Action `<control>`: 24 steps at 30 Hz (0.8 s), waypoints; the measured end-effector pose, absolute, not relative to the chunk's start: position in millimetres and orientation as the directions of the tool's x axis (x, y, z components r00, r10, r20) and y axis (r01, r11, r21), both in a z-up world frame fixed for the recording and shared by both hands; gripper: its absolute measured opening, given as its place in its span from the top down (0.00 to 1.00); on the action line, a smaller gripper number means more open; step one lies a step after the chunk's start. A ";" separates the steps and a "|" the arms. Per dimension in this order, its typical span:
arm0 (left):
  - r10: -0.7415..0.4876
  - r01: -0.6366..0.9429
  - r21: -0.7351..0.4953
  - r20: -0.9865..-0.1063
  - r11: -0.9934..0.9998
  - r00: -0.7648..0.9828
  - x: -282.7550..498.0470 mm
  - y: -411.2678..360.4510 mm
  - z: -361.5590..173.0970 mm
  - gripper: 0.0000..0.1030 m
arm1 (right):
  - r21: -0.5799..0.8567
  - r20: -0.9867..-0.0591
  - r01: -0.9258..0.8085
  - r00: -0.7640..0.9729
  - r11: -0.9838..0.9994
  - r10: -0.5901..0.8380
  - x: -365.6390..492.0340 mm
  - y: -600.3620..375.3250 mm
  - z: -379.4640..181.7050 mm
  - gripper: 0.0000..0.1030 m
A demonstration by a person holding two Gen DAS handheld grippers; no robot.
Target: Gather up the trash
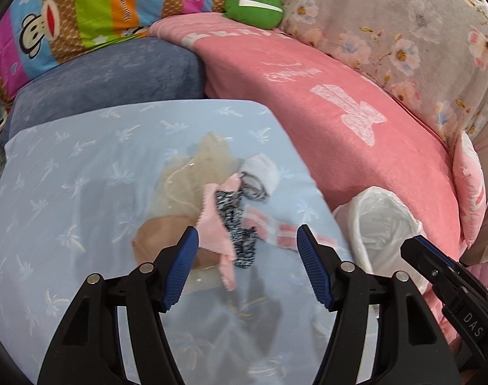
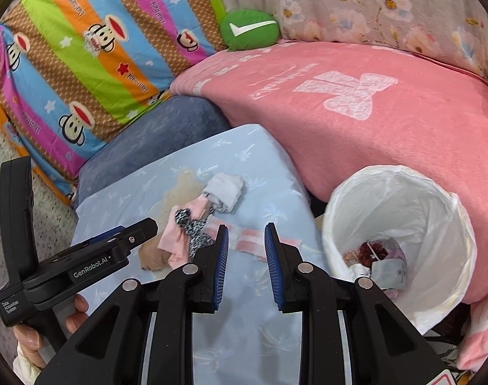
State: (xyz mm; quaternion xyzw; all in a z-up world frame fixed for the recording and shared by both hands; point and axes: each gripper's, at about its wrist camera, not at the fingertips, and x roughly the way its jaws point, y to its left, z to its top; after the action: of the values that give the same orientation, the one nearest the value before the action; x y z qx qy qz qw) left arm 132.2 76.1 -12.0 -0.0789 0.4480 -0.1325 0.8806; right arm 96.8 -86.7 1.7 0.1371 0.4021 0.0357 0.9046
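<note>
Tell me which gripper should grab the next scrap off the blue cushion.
Left. The left gripper is open, with the pink cloth scrap between its fingers. The right gripper is narrower, over the striped strip.

Your left wrist view is motion-blurred: the scrap pile at 12 o'clock from the left tool reads as smeared cloth, and the beige piece under it could be paper or fabric. The bin at 3 o'clock is half hidden behind the right tool. In your right view the bin contents are too small to name, and your hand is cut off at 8 o'clock.
</note>
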 end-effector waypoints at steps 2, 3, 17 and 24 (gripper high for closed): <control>-0.293 0.134 -0.264 -0.776 0.955 0.558 133.3 88.5 -18.2 0.41 | 0.274 -0.727 0.028 0.661 0.961 0.188 99.9 -75.2 -3.6 0.76; -0.286 0.121 -0.265 -0.780 0.957 0.557 133.3 93.9 -20.9 0.41 | 0.275 -0.731 0.017 0.653 0.961 0.198 101.9 -68.3 -6.7 0.76; -0.246 -0.005 -0.287 -0.831 0.958 0.499 143.8 148.2 -63.4 0.41 | 0.289 -0.789 -0.093 0.541 0.953 0.292 132.2 6.0 -51.0 0.76; -0.284 -0.006 -0.326 -0.835 0.945 0.470 153.7 154.7 -77.5 0.41 | 0.287 -0.811 -0.109 0.502 0.952 0.302 152.0 24.7 -71.3 0.76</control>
State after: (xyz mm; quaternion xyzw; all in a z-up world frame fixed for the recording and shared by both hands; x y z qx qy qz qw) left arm 153.7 154.7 -77.5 -0.1431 0.5081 -0.0822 0.8453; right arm 152.0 24.7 -71.3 0.0997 0.4846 0.1193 0.8608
